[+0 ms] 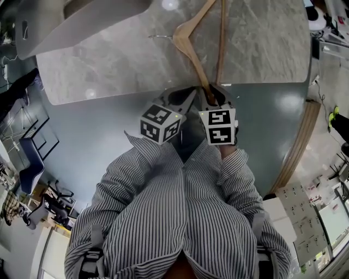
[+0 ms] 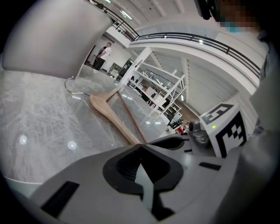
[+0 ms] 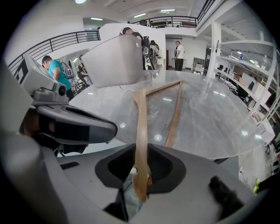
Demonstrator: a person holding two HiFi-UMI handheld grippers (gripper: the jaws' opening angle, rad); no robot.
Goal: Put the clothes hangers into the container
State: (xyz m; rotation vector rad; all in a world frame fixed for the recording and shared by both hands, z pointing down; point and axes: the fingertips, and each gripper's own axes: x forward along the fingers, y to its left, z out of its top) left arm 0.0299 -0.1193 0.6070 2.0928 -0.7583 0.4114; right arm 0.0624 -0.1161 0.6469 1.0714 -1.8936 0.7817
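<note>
Wood, stiff and light but probably slick with varnish, is how I judge the hanger [image 3: 141, 113], which lies on the marble table [image 1: 109, 71] with its hook end near the grey container [image 1: 82, 16]. My right gripper [image 3: 140, 170] is clamped on the near tip of one arm, and the left gripper [image 2: 142, 168] beside it is clenched on nothing. Gripped this far out it may swing, so nearer the neck would be steadier.

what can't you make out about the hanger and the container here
- Contents of the grey container: head view's top edge cuts off its opening; both gripper views show only its outer wall.
- Wooden hanger: far corner past the head view's top edge; near end hidden under the right gripper.
- Metal hook: too thin to trace there.
</note>
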